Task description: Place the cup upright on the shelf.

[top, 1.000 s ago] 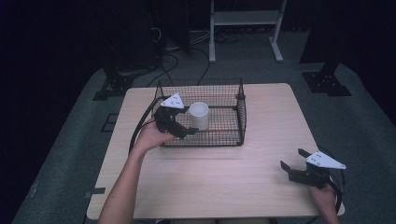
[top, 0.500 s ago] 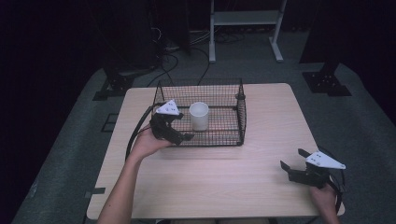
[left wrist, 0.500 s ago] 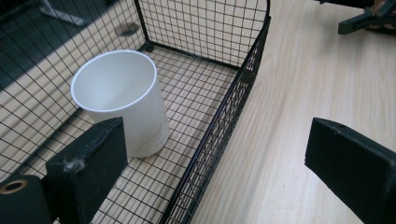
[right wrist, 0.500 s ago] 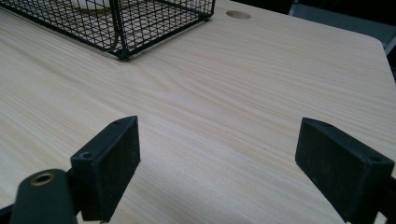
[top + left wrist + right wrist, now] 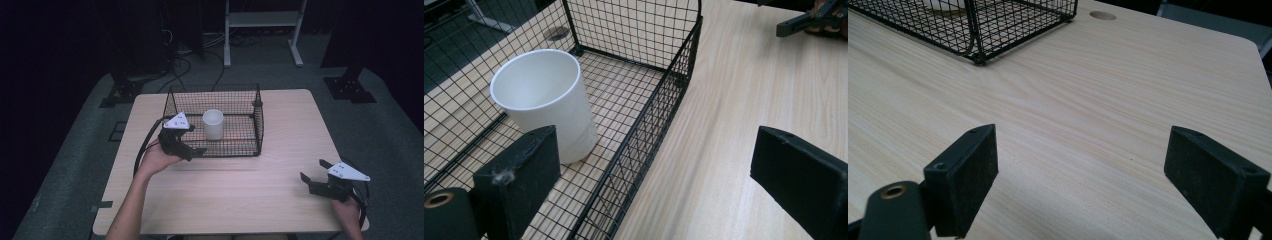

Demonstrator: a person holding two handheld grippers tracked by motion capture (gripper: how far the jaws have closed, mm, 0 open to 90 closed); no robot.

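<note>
Left gripper (image 5: 192,142): I see its jaws wide open, holding nothing, astride the near wall of the wire basket (image 5: 659,115).
White cup (image 5: 546,102): upright inside the basket, just ahead of my left jaw, not touching it.
Right gripper (image 5: 312,175): jaws open and empty above the bare surface (image 5: 1108,90); the basket is well apart, ahead to their left.

A laboratory-style recording space: a single pale wooden worktop (image 5: 280,200) stands on grey carpet (image 5: 75,190) amid dark surroundings, with loose cables (image 5: 200,50), black stand bases (image 5: 350,90) and a white metal frame (image 5: 262,20) behind it.
</note>
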